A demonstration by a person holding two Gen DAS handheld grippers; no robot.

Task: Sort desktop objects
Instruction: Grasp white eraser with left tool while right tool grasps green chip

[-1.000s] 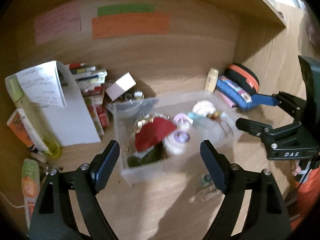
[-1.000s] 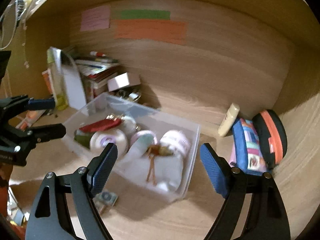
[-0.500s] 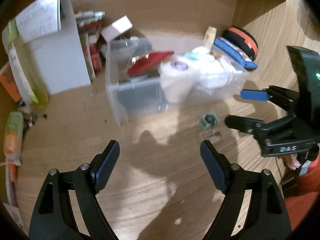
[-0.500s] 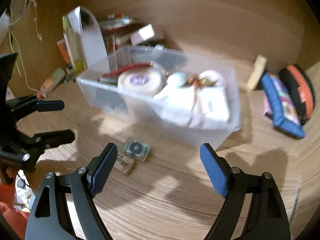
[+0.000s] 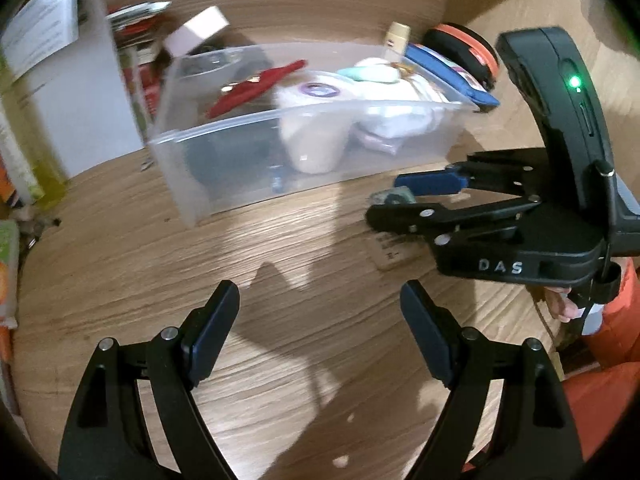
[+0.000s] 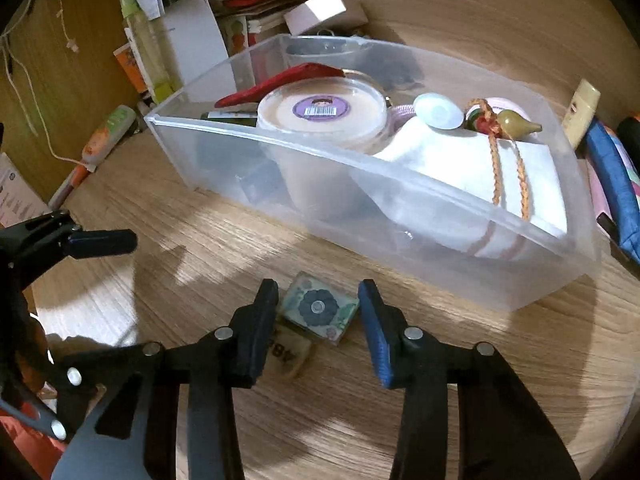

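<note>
A clear plastic bin (image 6: 440, 208) stands on the wooden desk, holding a white round tub (image 6: 320, 116), a red cloth, white fabric and a braided charm. A small square flower-patterned tile (image 6: 318, 308) lies in front of it, beside a pale tag with printed digits (image 6: 290, 356). My right gripper (image 6: 318, 304) is open with its jaws either side of the tile, not touching. It shows in the left wrist view (image 5: 390, 200). My left gripper (image 5: 320, 320) is open and empty over bare desk, short of the bin (image 5: 240, 160).
Books, a white folder (image 6: 196, 36) and a yellow-green bottle (image 6: 148, 48) stand at the back left. A blue pencil case (image 6: 612, 176) and a cream tube (image 6: 580, 108) lie right of the bin. A tube and a cable lie at the far left.
Both grippers dropped lower toward the desk. My right gripper moved forward over the flower tile and its jaws narrowed around it. My left gripper stayed wide open.
</note>
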